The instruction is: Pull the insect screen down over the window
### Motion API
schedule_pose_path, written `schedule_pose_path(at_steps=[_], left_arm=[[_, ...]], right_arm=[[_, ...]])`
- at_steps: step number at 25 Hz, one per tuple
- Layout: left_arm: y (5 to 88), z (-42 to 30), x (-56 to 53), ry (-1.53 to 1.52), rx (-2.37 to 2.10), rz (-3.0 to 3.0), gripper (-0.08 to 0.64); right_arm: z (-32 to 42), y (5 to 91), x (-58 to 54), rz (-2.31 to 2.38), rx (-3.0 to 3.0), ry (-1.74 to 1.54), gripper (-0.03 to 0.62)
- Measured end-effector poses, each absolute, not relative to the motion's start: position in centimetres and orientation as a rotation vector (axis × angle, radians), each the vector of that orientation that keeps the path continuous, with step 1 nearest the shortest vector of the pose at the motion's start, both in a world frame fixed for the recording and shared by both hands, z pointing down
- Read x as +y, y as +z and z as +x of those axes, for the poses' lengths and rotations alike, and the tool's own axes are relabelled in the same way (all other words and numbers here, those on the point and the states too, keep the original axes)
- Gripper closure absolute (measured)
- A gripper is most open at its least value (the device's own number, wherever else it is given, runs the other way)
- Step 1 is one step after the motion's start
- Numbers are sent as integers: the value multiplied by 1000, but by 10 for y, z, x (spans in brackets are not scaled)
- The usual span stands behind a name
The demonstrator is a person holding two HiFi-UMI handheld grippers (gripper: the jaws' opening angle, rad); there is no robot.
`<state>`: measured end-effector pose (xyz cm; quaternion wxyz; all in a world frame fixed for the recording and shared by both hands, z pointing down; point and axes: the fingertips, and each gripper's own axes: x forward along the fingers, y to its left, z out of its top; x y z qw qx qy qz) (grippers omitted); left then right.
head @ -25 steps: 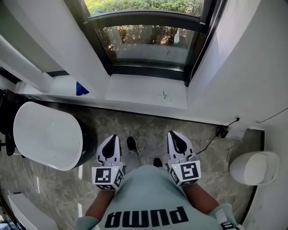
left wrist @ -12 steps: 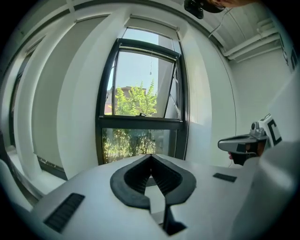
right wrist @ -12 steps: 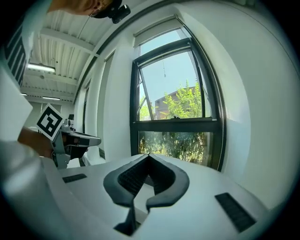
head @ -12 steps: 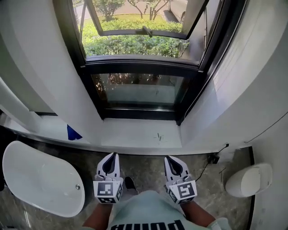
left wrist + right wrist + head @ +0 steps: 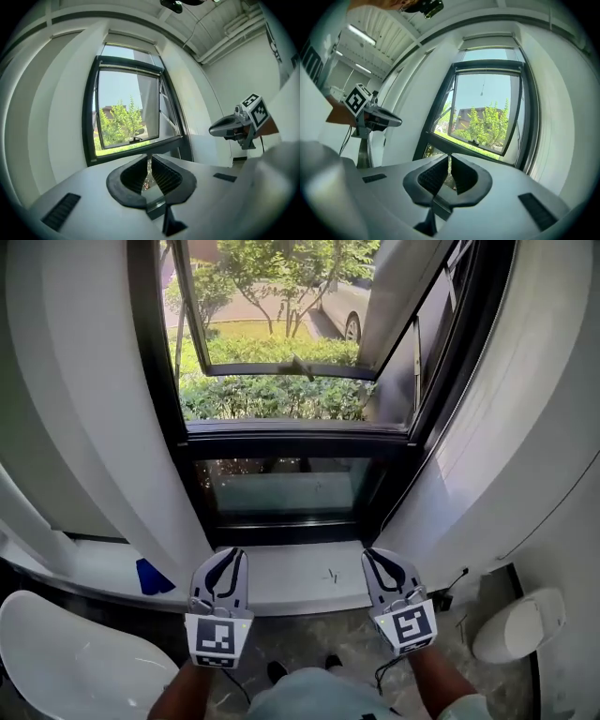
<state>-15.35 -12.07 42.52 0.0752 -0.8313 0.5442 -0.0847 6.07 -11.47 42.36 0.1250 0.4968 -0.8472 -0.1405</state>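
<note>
Both grippers are clenched, with nothing between the jaws. Left gripper (image 5: 232, 557) and right gripper (image 5: 374, 557) sit side by side, apart, pointing at the window (image 5: 281, 399) from in front of the sill's (image 5: 300, 576) near edge. We touch nothing. The sash (image 5: 281, 306) stands open outward. Of the insect screen we only see a pale housing (image 5: 487, 43) along the window's top edge, with a thin cord (image 5: 483, 88) hanging below it.
</note>
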Motion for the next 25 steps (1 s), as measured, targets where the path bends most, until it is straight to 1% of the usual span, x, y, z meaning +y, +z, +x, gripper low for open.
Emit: schedule_pose_path(at_steps=[2, 4, 6, 11, 14, 18, 25], left_arm=[[404, -157, -131, -280, 1586, -2455, 513], [387, -160, -145, -333, 1539, -2424, 454], [370, -160, -159, -384, 1491, -2382, 406], [310, -165, -202, -464, 1434, -2247, 348], [267, -166, -231, -561, 1402, -2164, 297], [195, -164, -275, -607, 1393, -2033, 250], [67, -174, -354, -579, 1476, -1837, 222]], right_arm=[[58, 405, -129, 1405, -2405, -500, 581], [56, 382, -147, 1366, -2349, -590, 515], [56, 352, -166, 1344, -2314, -689, 485], [57, 272, -221, 1286, -2208, -951, 432], [59, 223, -254, 1244, -2078, -1141, 398], [69, 137, -303, 1214, -1921, -1346, 383], [100, -22, -370, 1280, -1720, -1536, 368]])
